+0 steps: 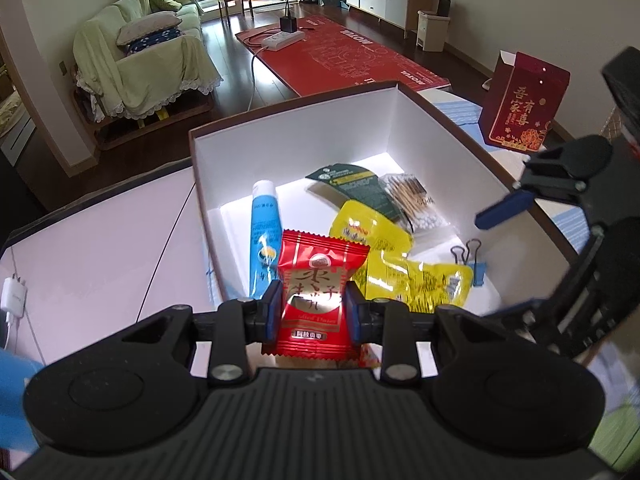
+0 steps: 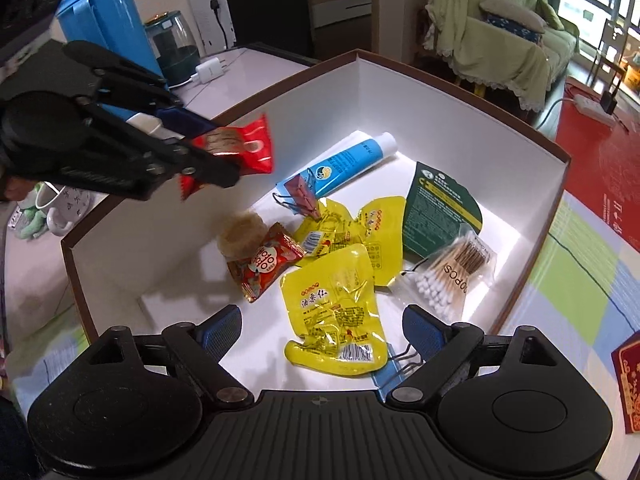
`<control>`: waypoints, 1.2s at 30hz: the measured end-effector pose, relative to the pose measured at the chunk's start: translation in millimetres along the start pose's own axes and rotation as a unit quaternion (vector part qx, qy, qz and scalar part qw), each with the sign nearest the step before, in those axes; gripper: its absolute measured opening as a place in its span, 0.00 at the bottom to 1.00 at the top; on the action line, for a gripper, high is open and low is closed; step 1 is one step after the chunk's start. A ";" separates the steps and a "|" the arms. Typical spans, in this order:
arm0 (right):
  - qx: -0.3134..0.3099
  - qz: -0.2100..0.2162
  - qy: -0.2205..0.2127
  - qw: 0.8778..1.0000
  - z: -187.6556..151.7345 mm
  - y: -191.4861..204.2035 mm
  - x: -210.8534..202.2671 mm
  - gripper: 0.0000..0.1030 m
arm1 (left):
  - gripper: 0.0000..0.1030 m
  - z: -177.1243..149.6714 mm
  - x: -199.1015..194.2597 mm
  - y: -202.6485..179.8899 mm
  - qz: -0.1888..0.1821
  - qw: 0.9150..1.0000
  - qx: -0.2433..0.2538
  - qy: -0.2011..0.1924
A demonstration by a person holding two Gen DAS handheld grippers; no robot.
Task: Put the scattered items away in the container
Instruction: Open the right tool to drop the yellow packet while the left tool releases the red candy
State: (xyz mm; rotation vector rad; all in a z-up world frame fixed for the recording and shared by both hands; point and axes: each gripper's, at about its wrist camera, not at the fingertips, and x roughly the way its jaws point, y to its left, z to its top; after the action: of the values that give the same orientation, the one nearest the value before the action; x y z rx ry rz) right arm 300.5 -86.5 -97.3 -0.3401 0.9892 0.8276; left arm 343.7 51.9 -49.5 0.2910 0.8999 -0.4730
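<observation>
Snack packet in red foil was pinched between the pads of the left gripper and held above the near wall of the white box. Yellow pouches, a blue tube and cotton swabs were seen lying inside. The right gripper was kept spread over them, gripping nothing.

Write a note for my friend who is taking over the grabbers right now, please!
Left gripper: jaws shut on the red snack packet, held above the white box.
Right gripper: jaws open, holding nothing, over the box.
Already in the box: blue tube, yellow packets, cotton swabs, green packet, binder clips, another red snack.
Left to do: drop the held red packet in.
</observation>
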 end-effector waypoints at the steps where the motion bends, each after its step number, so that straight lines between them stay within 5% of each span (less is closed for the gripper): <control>1: 0.002 0.000 0.000 1.000 -0.4 -0.6 -0.6 0.87 | 0.26 3.2 3.6 -0.4 0.000 1.000 0.001 -0.001; 16: -0.003 -0.006 -0.004 1.000 7.0 -8.8 1.4 0.87 | 0.28 52.9 55.6 4.3 -0.013 1.000 -0.012 -0.020; 19: -0.002 -0.005 -0.006 1.000 8.1 -8.9 2.2 0.87 | 0.42 59.9 64.8 7.0 0.004 1.000 -0.019 -0.022; 30: -0.002 -0.002 -0.004 1.000 6.2 -1.1 1.8 0.87 | 0.48 39.9 49.1 8.9 0.022 0.999 -0.024 0.007; 36: 0.011 -0.007 -0.015 1.000 3.9 7.0 -5.7 0.87 | 0.62 36.0 26.0 1.1 0.033 0.999 -0.022 -0.002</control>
State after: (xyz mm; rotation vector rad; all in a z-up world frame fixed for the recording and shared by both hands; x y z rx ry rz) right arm 296.0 -82.2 -89.7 -0.3141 0.9668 0.8070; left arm 382.5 30.2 -49.0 0.2782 0.8932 -0.3925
